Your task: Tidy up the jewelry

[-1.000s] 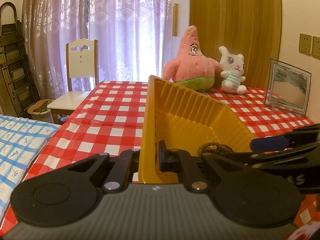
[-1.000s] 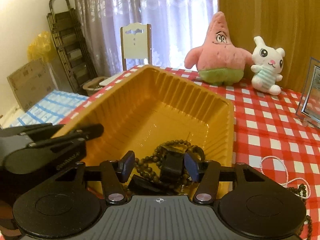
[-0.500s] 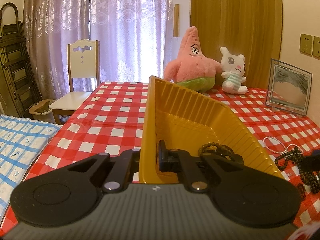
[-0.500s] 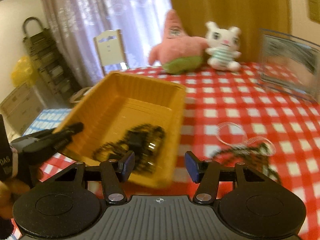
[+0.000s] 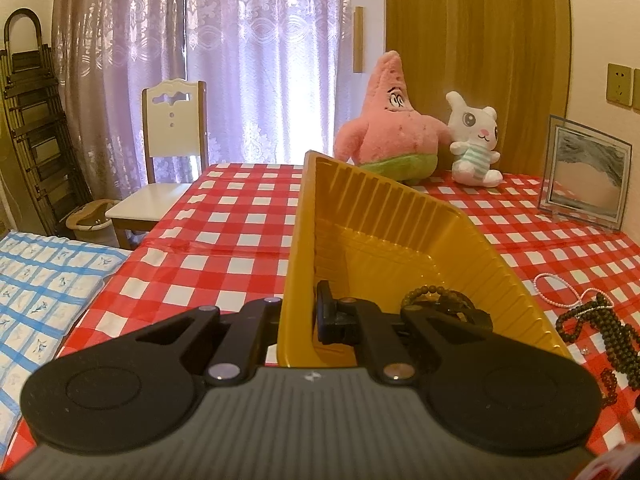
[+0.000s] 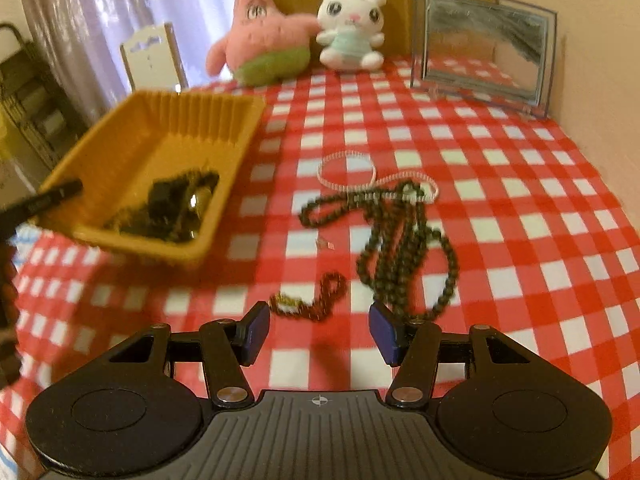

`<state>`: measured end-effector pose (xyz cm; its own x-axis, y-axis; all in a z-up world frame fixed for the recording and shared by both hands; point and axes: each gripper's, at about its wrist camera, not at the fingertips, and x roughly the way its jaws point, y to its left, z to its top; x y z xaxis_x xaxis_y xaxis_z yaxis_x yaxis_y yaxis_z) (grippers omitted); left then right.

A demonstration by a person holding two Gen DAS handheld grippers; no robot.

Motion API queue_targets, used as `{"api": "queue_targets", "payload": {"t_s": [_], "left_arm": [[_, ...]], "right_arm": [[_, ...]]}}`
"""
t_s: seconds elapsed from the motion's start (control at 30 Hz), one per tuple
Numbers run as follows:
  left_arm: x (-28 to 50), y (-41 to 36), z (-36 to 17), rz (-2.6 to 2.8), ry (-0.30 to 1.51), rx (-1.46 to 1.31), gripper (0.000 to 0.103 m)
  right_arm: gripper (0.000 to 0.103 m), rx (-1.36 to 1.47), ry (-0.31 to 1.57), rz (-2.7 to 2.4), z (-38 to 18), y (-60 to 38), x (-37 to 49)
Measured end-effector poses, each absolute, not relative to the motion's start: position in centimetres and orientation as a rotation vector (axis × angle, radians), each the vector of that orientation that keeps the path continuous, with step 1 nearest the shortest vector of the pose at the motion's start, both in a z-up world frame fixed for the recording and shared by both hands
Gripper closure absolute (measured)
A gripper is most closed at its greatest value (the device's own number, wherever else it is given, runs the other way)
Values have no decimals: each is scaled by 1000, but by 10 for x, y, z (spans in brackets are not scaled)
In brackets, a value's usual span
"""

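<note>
The left tongs (image 5: 298,316) clamp the near wall of a yellow tray (image 5: 400,216), one finger outside the wall and one inside, on a table covered in a red-and-white checked cloth (image 5: 240,224). Inside the tray, just past the inner finger, lies a dark heap of bead bracelets (image 5: 436,300) with other dark jewelry that is too blurred to tell apart.

The right tongs (image 6: 319,334) hang over the cloth with their blue-padded fingers (image 6: 256,330) spread wide and nothing between them. Straight ahead of the gap, close to the fingertips, lies a small brownish bead bracelet (image 6: 316,300). Beyond it and slightly to the right sprawls a long string of dark beads (image 6: 404,248), its far end crossing a thin pale bead strand (image 6: 348,170). The tray sits ahead and to the left of these tongs, well apart from the loose pieces.

At the far edge of the table stand a pink starfish plush toy (image 6: 260,28), a white rabbit plush toy (image 6: 350,28) and a clear picture frame (image 6: 484,44).
</note>
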<state>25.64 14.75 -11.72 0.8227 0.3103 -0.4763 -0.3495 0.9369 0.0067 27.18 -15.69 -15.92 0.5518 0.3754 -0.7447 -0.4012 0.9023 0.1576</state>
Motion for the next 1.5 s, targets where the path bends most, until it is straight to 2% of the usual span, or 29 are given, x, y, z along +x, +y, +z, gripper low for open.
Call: {"api": "queue_targets", "payload": {"t_s": [0.27,0.43,0.47,0.5,0.57,0.6,0.83,0.9,1.13,1.5], "left_arm": [[258,148,-117,361,494,-80,98],[259,147,-116,368,492,-82,98],[259,147,-116,369,491,-82,98],[259,146,-116,370,490,-83,98],[259,146,-116,373,490,-84,98],[259,146,-116,374,491,-84,98],[260,146,-116,378,493,-86,97],[259,146,-116,380,494,-86,97],[260,147,-117,380,494,-88,98],[261,146,-116,375,491,-87,98]], "right_arm": [[48,-122,881,520,-173,-140,285],[48,-69,870,492,-173,-144,301],[52,-51,869,482,-173,-145,304],[65,-33,870,473,-173,-146,308],[80,-6,892,447,-173,-147,315],[83,8,903,435,-174,-148,318],[87,11,950,411,-179,-146,321],[98,4,949,423,-182,-143,319],[98,12,908,456,-175,-144,314],[98,72,786,523,-117,-146,313]]}}
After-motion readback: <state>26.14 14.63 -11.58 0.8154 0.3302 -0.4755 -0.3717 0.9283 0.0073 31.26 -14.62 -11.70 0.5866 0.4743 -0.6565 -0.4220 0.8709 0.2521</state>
